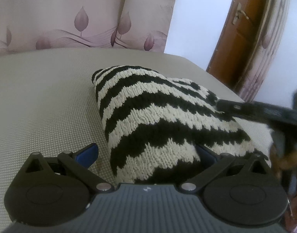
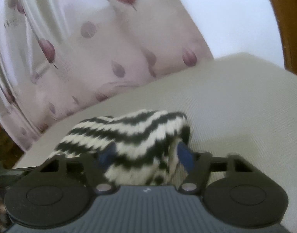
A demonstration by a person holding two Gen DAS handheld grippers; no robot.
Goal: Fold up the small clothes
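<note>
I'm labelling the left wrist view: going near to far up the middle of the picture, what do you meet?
Left gripper → black-and-white striped knit → beige table surface → pink leaf-print curtain.

Beyond the jaws there's a beige textured surface [image 1: 41,101], then pinkish leaf-print curtains [image 1: 57,19], a plain white wall [image 1: 197,19] and a brown wooden door [image 1: 239,38] off right.

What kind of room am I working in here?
Most likely a room in a home, perhaps a bedroom: pink leaf-printed curtains hang behind the beige woven-textured surface, with a brown wooden door beside them. The black-and-white striped knit garment lies on that surface.
</note>
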